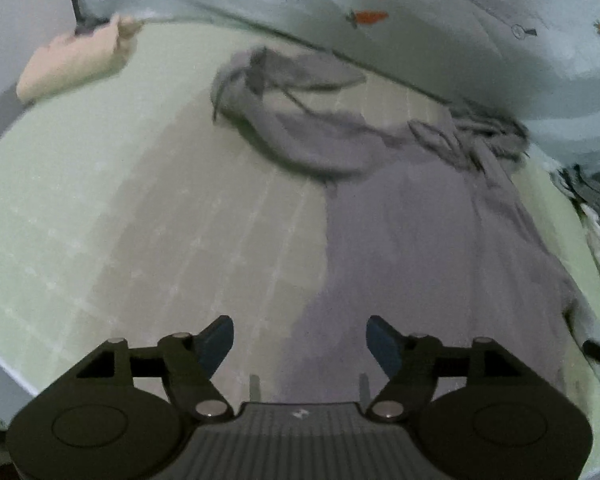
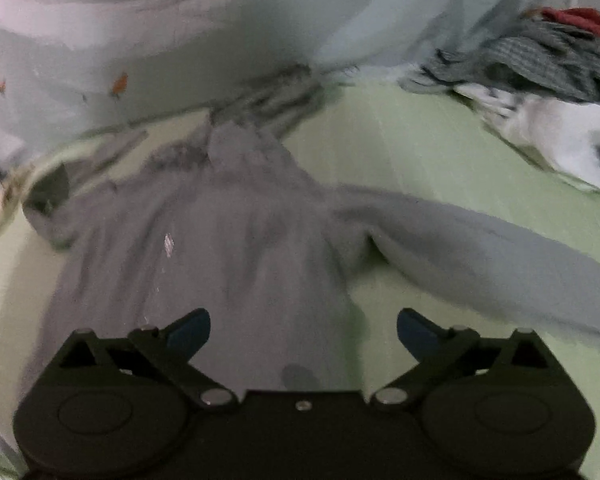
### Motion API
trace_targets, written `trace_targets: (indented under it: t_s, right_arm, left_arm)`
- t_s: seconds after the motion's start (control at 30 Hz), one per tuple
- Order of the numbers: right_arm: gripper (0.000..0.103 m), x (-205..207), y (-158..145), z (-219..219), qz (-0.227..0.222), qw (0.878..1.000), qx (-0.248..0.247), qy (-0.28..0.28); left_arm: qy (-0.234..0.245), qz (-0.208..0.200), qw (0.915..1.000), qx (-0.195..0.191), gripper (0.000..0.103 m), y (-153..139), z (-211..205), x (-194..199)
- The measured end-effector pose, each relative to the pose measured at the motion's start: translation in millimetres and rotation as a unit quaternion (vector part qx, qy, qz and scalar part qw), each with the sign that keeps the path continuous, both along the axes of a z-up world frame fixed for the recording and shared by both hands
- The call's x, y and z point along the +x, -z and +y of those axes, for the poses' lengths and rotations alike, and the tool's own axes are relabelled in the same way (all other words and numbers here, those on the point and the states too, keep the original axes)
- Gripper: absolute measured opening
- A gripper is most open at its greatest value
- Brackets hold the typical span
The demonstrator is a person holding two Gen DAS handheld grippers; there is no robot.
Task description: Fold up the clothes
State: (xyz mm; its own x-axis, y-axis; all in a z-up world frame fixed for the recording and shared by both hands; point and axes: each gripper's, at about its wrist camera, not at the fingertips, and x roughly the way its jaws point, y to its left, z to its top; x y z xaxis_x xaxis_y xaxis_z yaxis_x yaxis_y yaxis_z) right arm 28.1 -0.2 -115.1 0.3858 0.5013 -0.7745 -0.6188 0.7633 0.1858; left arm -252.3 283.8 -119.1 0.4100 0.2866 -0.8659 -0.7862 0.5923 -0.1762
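the grey top (image 2: 228,240) lies spread on the green sheet (image 2: 420,152), one sleeve (image 2: 480,248) stretched out right. left gripper (image 1: 300,340) and right gripper (image 2: 303,330) hover above it, jaws spread, holding nothing.

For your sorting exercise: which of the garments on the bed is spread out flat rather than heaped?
The grey long-sleeved top, lying flat on the green sheet with one sleeve stretched sideways. The other clothes sit crumpled in a pile at the far right.
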Motion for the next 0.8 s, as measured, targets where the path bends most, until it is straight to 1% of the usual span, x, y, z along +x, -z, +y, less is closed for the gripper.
trace_targets:
  t_s: [0.1,0.2,0.33,0.43,0.5,0.53,0.6,0.67,0.7,0.73,0.8]
  right_arm:
    - [0.102,39,4,30,0.026,0.999,0.036,0.008]
    - [0.103,84,13,66,0.044,0.997,0.059,0.027]
    - [0.103,149,31,117,0.051,0.996,0.057,0.049]
    - [0.102,196,43,156,0.041,0.995,0.052,0.07]
    - [0.097,224,50,180,0.034,0.995,0.052,0.081]
    - [0.093,237,53,191,0.03,0.995,0.051,0.083]
    - [0.079,252,57,212,0.02,0.997,0.034,0.073]
    - [0.041,268,61,234,0.01,0.998,0.017,0.063]
    - [0.029,275,62,244,0.005,0.998,0.008,0.056]
    - [0.012,278,59,253,0.0,0.999,0.0,0.036]
    - [0.01,279,45,264,-0.022,1.0,0.014,-0.003]
  left_arm:
    - [-0.022,-0.01,0.9997,0.001,0.075,-1,31,13]
    - [-0.043,-0.015,0.9989,0.008,0.075,0,65,31]
    - [-0.077,-0.01,0.9967,0.021,0.076,7,119,59]
    - [-0.123,-0.006,0.992,0.028,0.078,13,166,78]
    - [-0.135,-0.005,0.9902,0.036,0.08,19,195,92]
    - [-0.139,-0.006,0.9894,0.041,0.08,22,209,100]
    - [-0.14,0.0,0.989,0.048,0.08,30,231,115]
    - [-0.141,0.004,0.9886,0.053,0.08,37,249,129]
    - [-0.143,0.004,0.9883,0.053,0.08,41,256,134]
    - [-0.147,0.003,0.9878,0.05,0.08,45,262,138]
    - [-0.153,0.001,0.9873,0.042,0.08,51,270,143]
